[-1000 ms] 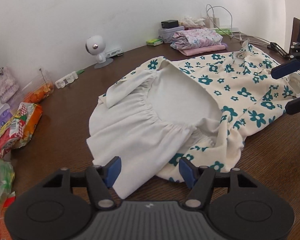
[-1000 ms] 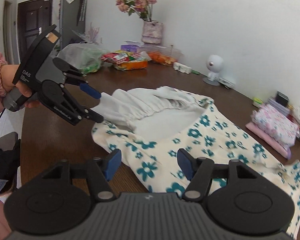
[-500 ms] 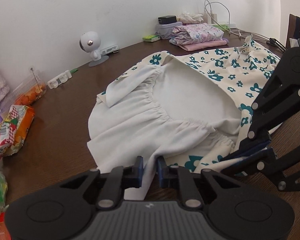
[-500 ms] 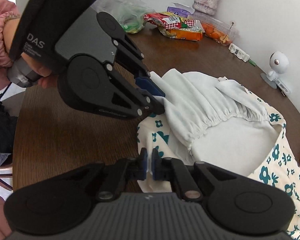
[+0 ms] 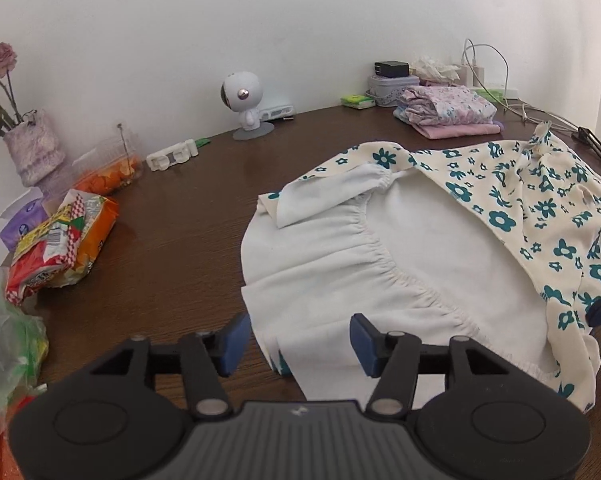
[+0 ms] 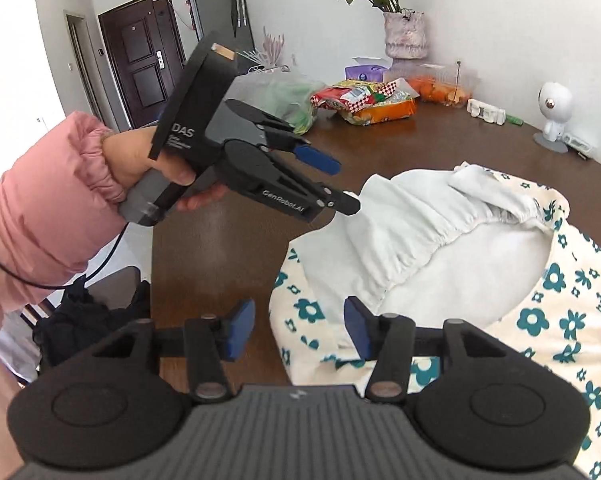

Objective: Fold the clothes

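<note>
A cream dress with teal flowers [image 5: 500, 220] lies on the brown table [image 5: 180, 248], its white lining [image 5: 380, 260] turned up. My left gripper [image 5: 300, 346] hovers at the near white hem, jaws opening; the hem corner lies loose between the pads, not pressed. My right gripper [image 6: 298, 332] stands over the floral hem [image 6: 308, 312], jaws also opening, with cloth between the pads but not gripped. In the right wrist view a hand holds the left gripper [image 6: 340, 186] with its tips at the edge of the white lining [image 6: 440, 272].
A folded stack of clothes [image 5: 448, 114] sits at the back right, near cables and small boxes. A white camera figure [image 5: 242, 104], snack packs [image 5: 60, 240] and a flower vase [image 5: 32, 152] line the left. A pink sleeve [image 6: 40, 220] reaches in from the table's edge.
Half a second ago both grippers were shut on the hem, close together. Now both have opened and drawn apart, and the cloth lies loose on the table.
</note>
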Tool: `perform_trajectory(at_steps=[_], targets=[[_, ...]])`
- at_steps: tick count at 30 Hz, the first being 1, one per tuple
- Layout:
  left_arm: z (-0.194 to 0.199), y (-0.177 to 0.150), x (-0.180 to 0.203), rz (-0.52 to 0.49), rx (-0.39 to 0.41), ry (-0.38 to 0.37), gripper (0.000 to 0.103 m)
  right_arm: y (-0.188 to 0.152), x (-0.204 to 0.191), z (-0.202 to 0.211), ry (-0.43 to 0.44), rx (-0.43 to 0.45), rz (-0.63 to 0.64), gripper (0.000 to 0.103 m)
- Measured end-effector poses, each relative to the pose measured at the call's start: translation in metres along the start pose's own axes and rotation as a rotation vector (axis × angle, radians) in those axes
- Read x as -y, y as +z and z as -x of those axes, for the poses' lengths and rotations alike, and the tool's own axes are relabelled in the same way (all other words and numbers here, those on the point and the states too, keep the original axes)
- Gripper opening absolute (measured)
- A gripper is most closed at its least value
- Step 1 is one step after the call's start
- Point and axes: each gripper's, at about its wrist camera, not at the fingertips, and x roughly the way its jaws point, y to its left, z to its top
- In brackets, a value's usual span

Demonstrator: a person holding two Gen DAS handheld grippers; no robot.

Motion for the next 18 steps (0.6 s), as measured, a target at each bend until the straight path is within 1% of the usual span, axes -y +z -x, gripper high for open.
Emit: perform_trajectory(at_steps=[2,4,6,8,9,10,11,12,16,17,18], targets=[[0.003,0.001,-0.002,0.008,-0.008,0.035,0.055,0.006,-0.001,-0.023,0.006,-0.05,-0.003,0.052],[0.008,-0.001,-0.003,0.016,-0.011,0.044,0.055,0.005,-0.007,-0.046,-0.009,-0.105,0.021,0.05],[0.013,-0.005,-0.003,0.013,-0.011,0.049,0.055,0.003,-0.011,-0.067,-0.031,-0.163,0.043,0.044],[0.019,-0.009,-0.002,0.007,-0.009,0.051,0.055,-0.004,-0.015,-0.071,-0.037,-0.19,0.054,0.038],[0.021,-0.011,-0.002,0.005,-0.007,0.05,0.055,-0.005,-0.017,-0.071,-0.053,-0.186,0.072,0.028],[0.023,-0.012,-0.002,0.003,-0.006,0.05,0.055,-0.007,-0.018,-0.07,-0.075,-0.185,0.086,0.01],[0.024,-0.012,-0.001,0.005,-0.001,0.045,0.055,-0.006,-0.015,-0.069,-0.062,-0.187,0.067,0.005],[0.025,-0.011,-0.001,0.008,0.005,0.038,0.055,-0.005,-0.013,-0.069,-0.048,-0.188,0.051,0.005],[0.026,-0.003,0.005,0.007,0.037,-0.008,0.055,-0.01,-0.022,-0.062,0.05,-0.215,0.08,0.005],[0.024,0.0,0.009,-0.001,0.041,-0.011,0.055,-0.007,-0.02,-0.057,0.06,-0.209,0.07,0.007],[0.021,0.004,0.014,-0.01,0.043,-0.01,0.056,-0.004,-0.018,-0.051,0.07,-0.202,0.059,0.012]])
